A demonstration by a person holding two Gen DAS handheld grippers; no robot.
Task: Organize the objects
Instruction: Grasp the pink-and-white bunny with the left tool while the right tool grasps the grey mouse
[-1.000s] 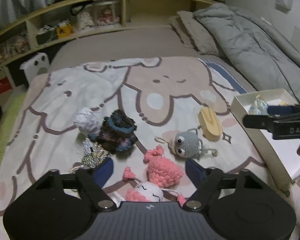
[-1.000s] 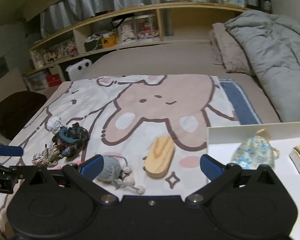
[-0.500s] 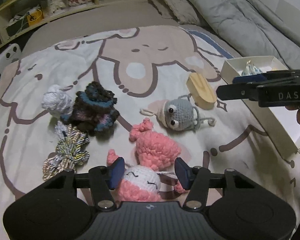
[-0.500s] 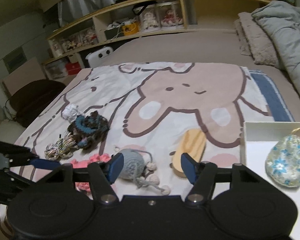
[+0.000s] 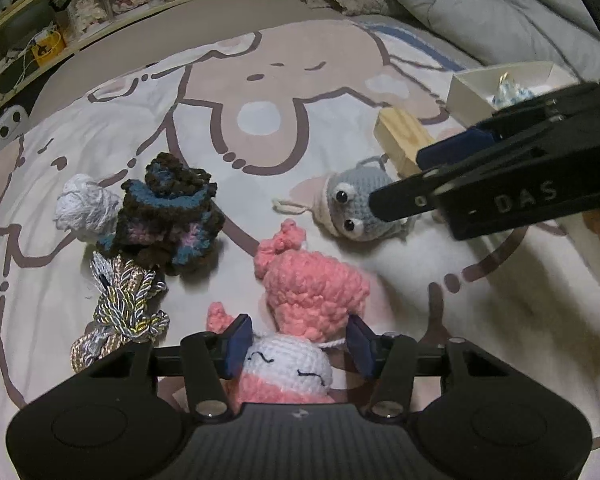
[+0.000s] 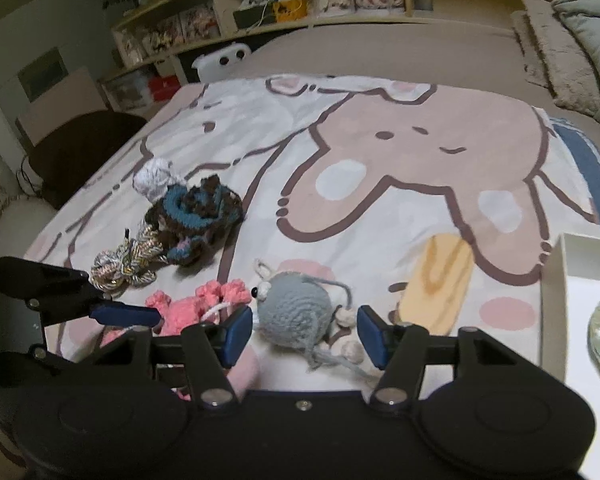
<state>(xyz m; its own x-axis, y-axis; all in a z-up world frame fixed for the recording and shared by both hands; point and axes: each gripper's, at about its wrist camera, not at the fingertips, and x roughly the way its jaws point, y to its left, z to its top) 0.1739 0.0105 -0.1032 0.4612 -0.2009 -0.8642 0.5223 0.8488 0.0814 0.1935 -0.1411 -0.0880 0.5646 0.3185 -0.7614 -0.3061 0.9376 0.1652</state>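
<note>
While left tool point(image 5: 298, 342) closes astride doll point(image 5: 316, 292), right tool point(image 6: 306, 330) half-open astride mouse point(image 6: 294, 308), near box point(image 6: 554, 280).

Dim, warm indoor light is falling evenly over the patterned blanket point(image 5: 100, 128), leaving only soft, faint shadows beneath the items lying on it. Fisheye distortion is bending the far shelf point(image 6: 300, 20) into an arc, and the frame corners are fading to black. Both views are showing mild softness and grain.
</note>
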